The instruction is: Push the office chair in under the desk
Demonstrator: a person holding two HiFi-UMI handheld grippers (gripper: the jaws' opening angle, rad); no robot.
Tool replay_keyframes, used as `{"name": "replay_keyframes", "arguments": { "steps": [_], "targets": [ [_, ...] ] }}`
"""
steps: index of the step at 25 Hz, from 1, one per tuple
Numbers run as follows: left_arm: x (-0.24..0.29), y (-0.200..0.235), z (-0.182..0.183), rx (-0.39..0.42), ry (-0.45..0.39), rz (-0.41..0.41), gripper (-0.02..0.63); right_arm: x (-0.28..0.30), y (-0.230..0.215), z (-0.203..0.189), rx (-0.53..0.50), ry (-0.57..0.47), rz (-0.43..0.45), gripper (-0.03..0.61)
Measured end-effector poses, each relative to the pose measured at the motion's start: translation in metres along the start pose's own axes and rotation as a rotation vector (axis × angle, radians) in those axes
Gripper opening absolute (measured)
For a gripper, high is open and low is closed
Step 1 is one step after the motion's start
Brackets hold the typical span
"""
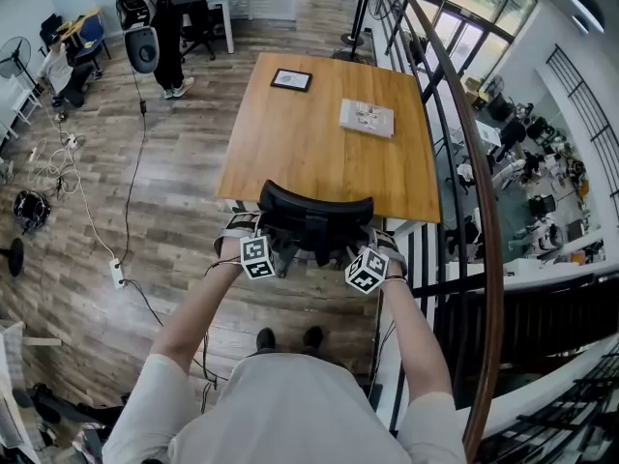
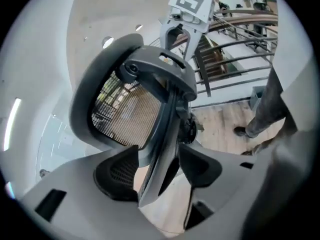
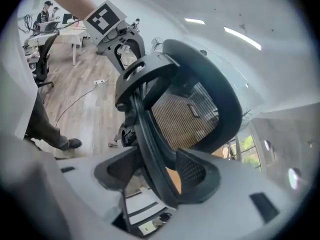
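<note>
Checking both ends first. The left hand-held gripper (image 2: pixel 159 170) has its jaws spread wide. The backrest frame (image 2: pixel 167 124) of the office chair (image 1: pixel 314 213) runs between the pads, with no squeeze that I can see. The right hand-held gripper (image 3: pixel 150 173) is the same: jaws spread, frame strut between them, a gap showing beside it. Nothing is pinched on either side.

The chair sits at the 6 o'clock edge of the wooden bench (image 1: pixel 319 138), and in the head view the top of the backrest overlaps that edge. The seat is hidden below, so I judge it pushed in or nearly so. I can't confirm contact with the edge.

Risks from here, my read:
- Pulling back toward 6 o'clock crooked: a pad hooks the frame and the chair rolls out again, because the strut sits inside both pairs of jaws.
- Shoving more toward 12 o'clock: the backrest knocks the bench edge and jolts it. The flat packet (image 1: pixel 367 117) at 1 o'clock and the black-framed slab (image 1: pixel 291 79) at 12 o'clock, maybe a tablet, could slide.
- Pushing one side harder: the chair swivels and ends up skewed.
- Swinging wide on the right: the railing (image 1: pixel 488 230) is close at 3 o'clock and that arm could clip it.
</note>
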State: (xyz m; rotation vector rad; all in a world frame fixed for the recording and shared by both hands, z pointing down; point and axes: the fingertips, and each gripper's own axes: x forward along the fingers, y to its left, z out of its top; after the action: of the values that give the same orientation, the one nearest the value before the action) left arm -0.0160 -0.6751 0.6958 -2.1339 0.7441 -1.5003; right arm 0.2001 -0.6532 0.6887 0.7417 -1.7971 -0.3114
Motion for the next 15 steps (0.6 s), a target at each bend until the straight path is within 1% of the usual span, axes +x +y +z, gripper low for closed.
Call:
{"name": "replay_keyframes", "arguments": {
  "steps": [3, 7, 8, 12, 15],
  "targets": [
    [-0.020, 0.005, 0.010, -0.114, -0.062, 0.005, 0.242, -0.017, -0.003, 0.009, 0.058, -0.039, -0.005, 0.229],
    [-0.043, 0.010, 0.026, -0.311, -0.170, -0.025, 0.230, -0.040, -0.007, 0.018, 0.120, -0.089, -0.008, 0.229],
    [-0.048, 0.012, 0.029, -0.350, -0.189, -0.027, 0.230, -0.045, -0.009, 0.020, 0.140, -0.106, -0.010, 0.229],
    [-0.067, 0.021, 0.044, -0.443, -0.262, -0.026, 0.230, -0.064, -0.018, 0.031, 0.239, -0.174, -0.017, 0.229],
    [-0.083, 0.023, 0.057, -0.532, -0.340, -0.052, 0.225, -0.077, -0.020, 0.037, 0.309, -0.210, -0.008, 0.229]
  ]
}}
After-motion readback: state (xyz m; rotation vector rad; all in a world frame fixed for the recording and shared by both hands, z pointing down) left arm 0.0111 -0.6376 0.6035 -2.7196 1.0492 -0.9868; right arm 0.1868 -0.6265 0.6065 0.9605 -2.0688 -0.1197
